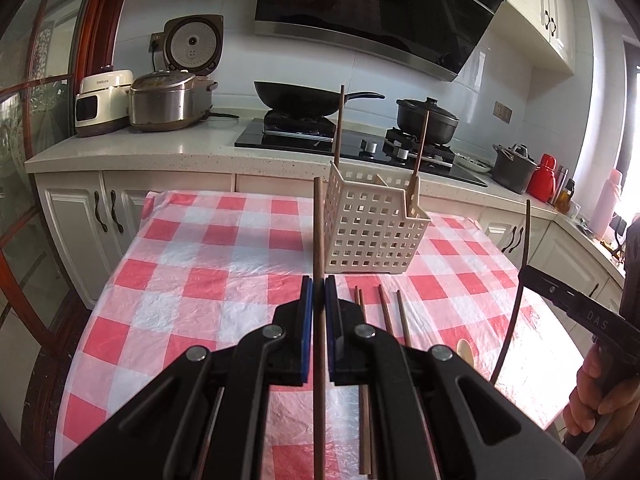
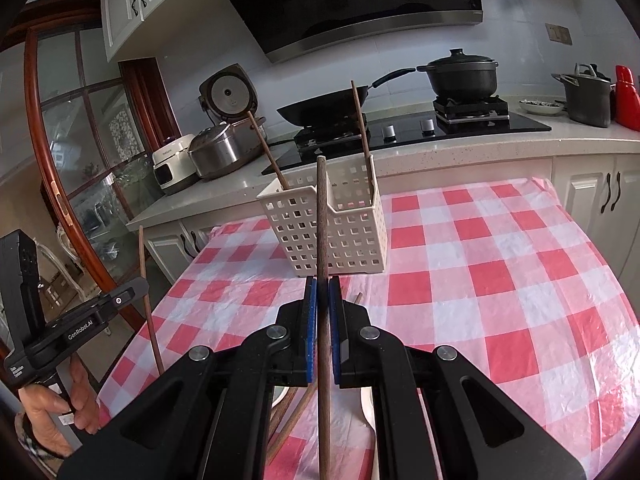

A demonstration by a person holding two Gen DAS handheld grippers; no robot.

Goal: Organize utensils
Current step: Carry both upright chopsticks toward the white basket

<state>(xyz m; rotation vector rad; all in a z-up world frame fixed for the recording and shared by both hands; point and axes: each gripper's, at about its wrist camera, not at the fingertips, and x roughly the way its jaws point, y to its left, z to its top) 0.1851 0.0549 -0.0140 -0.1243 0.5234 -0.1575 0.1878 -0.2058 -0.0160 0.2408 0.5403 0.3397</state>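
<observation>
My left gripper (image 1: pixel 319 292) is shut on a brown chopstick (image 1: pixel 319 232) that stands upright above the red-checked table (image 1: pixel 192 280). My right gripper (image 2: pixel 323 292) is shut on a darker chopstick (image 2: pixel 322 220), also held upright. Behind both stands a white perforated basket (image 1: pixel 372 236) (image 2: pixel 340 236) near the table's far edge, with two chopsticks (image 1: pixel 339 128) (image 2: pixel 360 120) leaning in it. Several loose chopsticks (image 1: pixel 386 312) lie on the cloth in front of the basket, partly hidden under the grippers. A pale spoon (image 1: pixel 464 350) lies beside them. Each view shows the other gripper and its chopstick at the edge.
Beyond the table runs a kitchen counter (image 1: pixel 120 152) with rice cookers (image 1: pixel 168 100), a black wok (image 1: pixel 300 98) and a black pot (image 1: pixel 426 118) on the hob. White cabinets sit below it. A glass door with a wooden frame (image 2: pixel 52 160) stands to the left.
</observation>
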